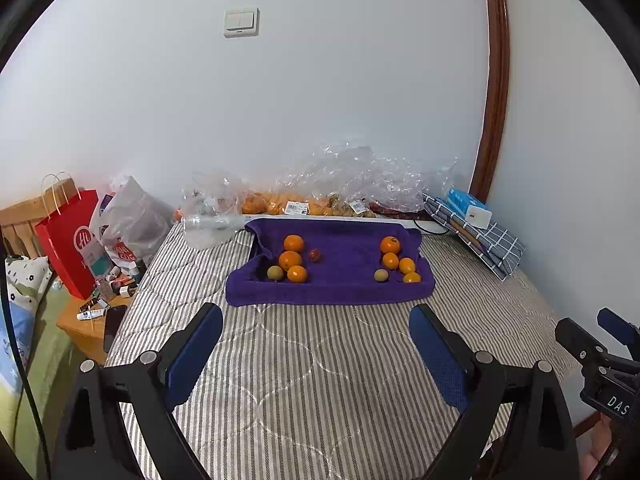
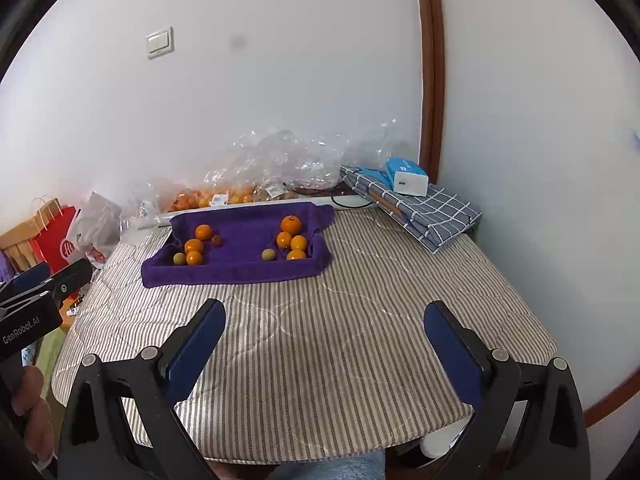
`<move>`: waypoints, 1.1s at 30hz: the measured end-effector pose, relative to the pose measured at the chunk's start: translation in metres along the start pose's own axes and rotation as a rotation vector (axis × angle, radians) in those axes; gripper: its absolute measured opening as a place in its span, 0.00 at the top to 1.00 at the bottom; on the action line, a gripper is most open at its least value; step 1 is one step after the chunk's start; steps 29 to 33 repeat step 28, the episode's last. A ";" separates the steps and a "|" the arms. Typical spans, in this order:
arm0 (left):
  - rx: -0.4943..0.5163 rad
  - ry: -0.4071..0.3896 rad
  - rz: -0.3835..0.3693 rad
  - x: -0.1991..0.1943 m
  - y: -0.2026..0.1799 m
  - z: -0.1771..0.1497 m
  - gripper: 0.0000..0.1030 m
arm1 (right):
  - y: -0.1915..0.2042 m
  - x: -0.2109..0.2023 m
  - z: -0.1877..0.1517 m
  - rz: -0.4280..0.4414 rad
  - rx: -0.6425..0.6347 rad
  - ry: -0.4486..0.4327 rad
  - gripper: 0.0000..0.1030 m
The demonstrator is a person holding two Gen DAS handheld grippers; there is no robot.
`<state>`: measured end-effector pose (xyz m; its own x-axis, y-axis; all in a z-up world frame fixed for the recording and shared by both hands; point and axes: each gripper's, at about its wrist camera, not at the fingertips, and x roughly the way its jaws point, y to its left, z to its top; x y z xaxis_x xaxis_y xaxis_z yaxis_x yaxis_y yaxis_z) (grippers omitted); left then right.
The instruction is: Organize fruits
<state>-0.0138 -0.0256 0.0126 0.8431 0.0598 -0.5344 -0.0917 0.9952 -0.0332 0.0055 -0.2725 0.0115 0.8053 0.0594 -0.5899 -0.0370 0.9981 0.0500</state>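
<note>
A purple towel-lined tray (image 1: 340, 292) (image 2: 240, 272) lies at the far side of the striped table. Its left group holds three oranges (image 1: 290, 260) (image 2: 194, 246), a greenish round fruit (image 1: 275, 273) (image 2: 179, 259) and a small dark red fruit (image 1: 315, 255) (image 2: 217, 240). Its right group holds several oranges (image 1: 390, 261) (image 2: 284, 239) and a greenish fruit (image 1: 381, 275) (image 2: 268, 255). My left gripper (image 1: 316, 320) is open and empty, short of the tray. My right gripper (image 2: 324, 316) is open and empty, also short of the tray; it shows in the left wrist view (image 1: 596, 344).
Clear plastic bags with more oranges (image 1: 280, 204) (image 2: 208, 200) lie against the wall behind the tray. A folded checked cloth (image 1: 480, 236) (image 2: 420, 212) with a blue-white box (image 1: 470, 206) (image 2: 408, 176) sits at back right. A red paper bag (image 1: 68, 240) and clutter stand left.
</note>
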 end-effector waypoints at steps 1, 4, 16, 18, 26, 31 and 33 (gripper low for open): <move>0.000 0.000 -0.001 0.000 0.000 0.000 0.08 | 0.000 0.000 0.000 0.000 -0.001 0.000 0.04; 0.000 -0.002 0.000 -0.002 -0.002 0.000 0.08 | -0.001 -0.001 0.000 0.001 0.001 -0.002 0.04; -0.007 -0.003 0.001 -0.006 -0.003 0.003 0.08 | -0.002 -0.002 0.002 0.004 0.002 -0.006 0.04; -0.009 -0.004 -0.002 -0.006 -0.003 0.003 0.08 | -0.001 -0.003 0.002 0.005 0.000 -0.008 0.04; -0.011 -0.003 0.003 -0.007 -0.005 0.004 0.08 | -0.001 -0.006 0.002 0.015 -0.005 -0.014 0.04; -0.010 -0.004 0.001 -0.007 -0.003 0.004 0.08 | 0.000 -0.006 0.003 0.016 -0.007 -0.016 0.04; -0.010 -0.004 0.001 -0.007 -0.003 0.004 0.08 | 0.000 -0.006 0.003 0.016 -0.007 -0.016 0.04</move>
